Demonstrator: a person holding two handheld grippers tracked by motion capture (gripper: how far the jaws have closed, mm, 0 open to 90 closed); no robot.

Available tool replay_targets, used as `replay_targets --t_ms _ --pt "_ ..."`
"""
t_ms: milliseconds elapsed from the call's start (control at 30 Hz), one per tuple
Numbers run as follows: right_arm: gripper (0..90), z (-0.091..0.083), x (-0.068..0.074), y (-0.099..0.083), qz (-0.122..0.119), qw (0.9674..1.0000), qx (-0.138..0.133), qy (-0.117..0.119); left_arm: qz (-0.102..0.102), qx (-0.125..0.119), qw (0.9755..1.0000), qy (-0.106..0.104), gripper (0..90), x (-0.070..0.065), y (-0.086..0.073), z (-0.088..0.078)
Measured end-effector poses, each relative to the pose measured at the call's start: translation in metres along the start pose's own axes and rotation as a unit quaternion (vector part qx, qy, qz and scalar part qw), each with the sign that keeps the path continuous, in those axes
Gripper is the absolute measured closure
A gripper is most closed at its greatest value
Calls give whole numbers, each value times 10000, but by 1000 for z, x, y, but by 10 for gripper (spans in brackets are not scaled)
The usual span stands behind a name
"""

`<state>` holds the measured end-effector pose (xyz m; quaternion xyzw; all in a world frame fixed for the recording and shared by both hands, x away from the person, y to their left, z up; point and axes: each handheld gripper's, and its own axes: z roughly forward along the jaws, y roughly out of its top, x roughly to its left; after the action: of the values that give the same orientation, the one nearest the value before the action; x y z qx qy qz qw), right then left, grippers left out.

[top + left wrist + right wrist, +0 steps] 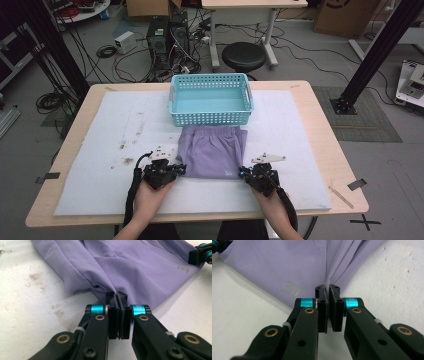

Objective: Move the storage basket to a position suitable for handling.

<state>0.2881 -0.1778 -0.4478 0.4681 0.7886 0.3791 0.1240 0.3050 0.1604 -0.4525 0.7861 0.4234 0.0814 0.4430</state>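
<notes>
A folded purple garment lies on the white mat just in front of a light blue basket. My left gripper is shut on the garment's near left corner. In the left gripper view the jaws pinch a bunched fold of the purple cloth. My right gripper is shut on the near right corner. In the right gripper view its jaws clamp gathered cloth beside a small grey logo. Each hand holds its gripper low over the mat.
The white foam mat covers most of the wooden table and has brown stains at the left. The basket is empty. A black stool, computer towers and cables stand on the floor beyond the table.
</notes>
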Motion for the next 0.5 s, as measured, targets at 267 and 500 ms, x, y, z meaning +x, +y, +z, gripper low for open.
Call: replay_targets --t_ms 267,500 --pt "868 -14 3 -10 12 9997 44 237 45 57 9998 -175 882 -13 -13 -17" --pt "867 -30 14 -24 -80 9994 13 342 285 119 9993 -198 881 -30 -27 -30"
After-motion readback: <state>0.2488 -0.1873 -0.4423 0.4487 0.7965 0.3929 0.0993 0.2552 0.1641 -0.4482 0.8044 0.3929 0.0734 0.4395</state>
